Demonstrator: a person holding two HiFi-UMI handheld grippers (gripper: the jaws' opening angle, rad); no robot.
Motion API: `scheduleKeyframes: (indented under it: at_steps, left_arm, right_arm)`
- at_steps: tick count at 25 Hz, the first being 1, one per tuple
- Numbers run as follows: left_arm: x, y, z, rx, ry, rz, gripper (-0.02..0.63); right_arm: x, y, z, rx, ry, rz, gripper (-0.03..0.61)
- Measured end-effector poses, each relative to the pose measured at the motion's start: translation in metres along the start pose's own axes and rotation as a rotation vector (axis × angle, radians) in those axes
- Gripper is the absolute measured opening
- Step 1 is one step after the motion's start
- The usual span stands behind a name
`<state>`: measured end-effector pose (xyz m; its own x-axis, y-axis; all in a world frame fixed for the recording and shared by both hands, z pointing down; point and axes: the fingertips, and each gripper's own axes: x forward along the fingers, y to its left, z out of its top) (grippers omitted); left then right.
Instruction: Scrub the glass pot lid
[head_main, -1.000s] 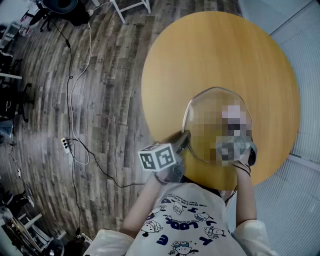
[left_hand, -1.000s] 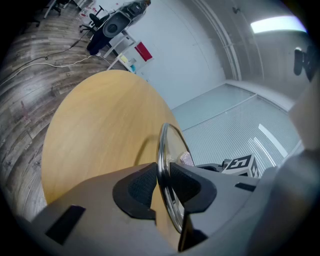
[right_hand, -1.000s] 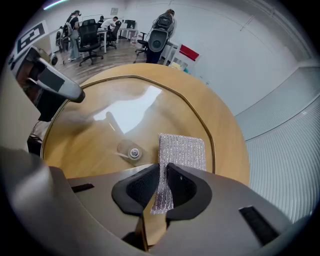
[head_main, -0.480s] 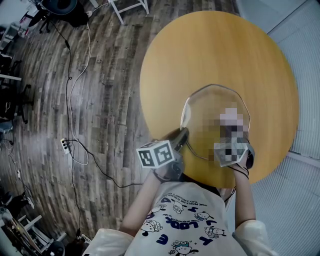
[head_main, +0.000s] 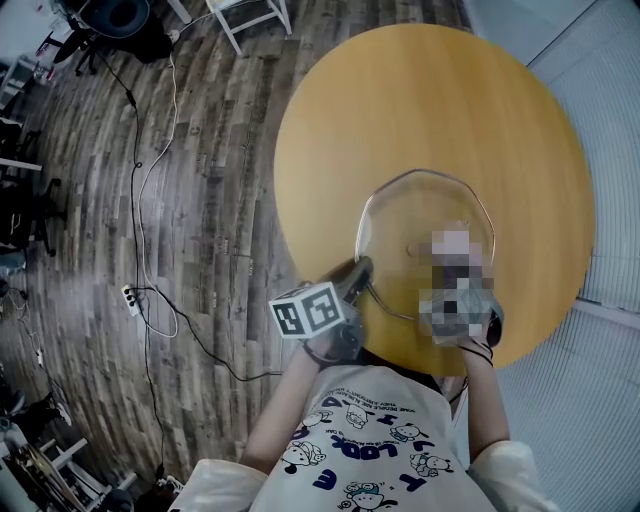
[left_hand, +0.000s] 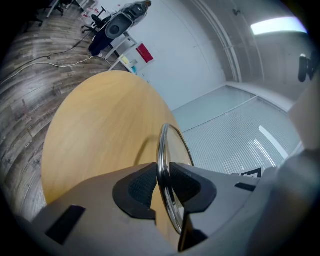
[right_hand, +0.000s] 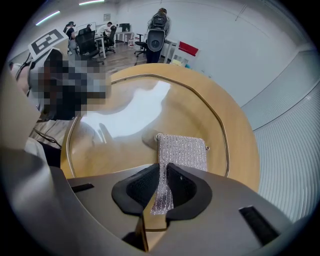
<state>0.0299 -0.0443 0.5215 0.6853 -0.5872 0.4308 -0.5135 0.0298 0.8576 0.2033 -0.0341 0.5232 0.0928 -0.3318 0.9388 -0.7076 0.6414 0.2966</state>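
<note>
Right hand-held gripper (right_hand: 162, 176) drew nearer, scrubbing cloth (right_hand: 183, 150) on glass lid (head_main: 400, 212).

Lid (head_main: 410, 225): clear glossy glass w/ shiny metal rim (left_hand: 161, 145); scrub cloth (right_hand: 182, 150) glittery silver mesh (knit-like); table (head_main: 400, 100) smooth wood.

White T-shirt (head_main: 370, 425) recorded at bottom centre of the head view, printed with blue cartoon figures and blue lettering. Loose pale sleeves (head_main: 515, 478) noted at the lower corners. Thin dark band (head_main: 484, 341) worn at the right wrist. Left gripper (left_hand: 162, 172): matte grey moulded shell, black cross-hatched pads (left_hand: 140, 187), dark rectangular slot (left_hand: 64, 227) at lower left. Marker cube (head_main: 312, 312): white, black square patterns. Right gripper (right_hand: 162, 189) built alike, grey shell, black textured pads (right_hand: 134, 192).
</note>
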Motion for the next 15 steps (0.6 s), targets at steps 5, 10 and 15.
scheduleKeyframes:
  at_steps: [5,10,15]
  left_arm:
    - [-0.002,-0.001,0.000,0.001,-0.001,0.004,0.086]
    - [-0.002,0.000,0.000,0.001,-0.001,0.008,0.086]
    - [-0.001,-0.001,-0.002,-0.001,-0.005,0.004,0.086]
  right_arm:
    - [-0.007,0.007,-0.004,0.034,0.004,0.039,0.063]
    - [-0.012,0.020,-0.006,0.053,0.006,0.087,0.063]
    - [-0.017,0.036,-0.008,0.096,0.000,0.149,0.063]
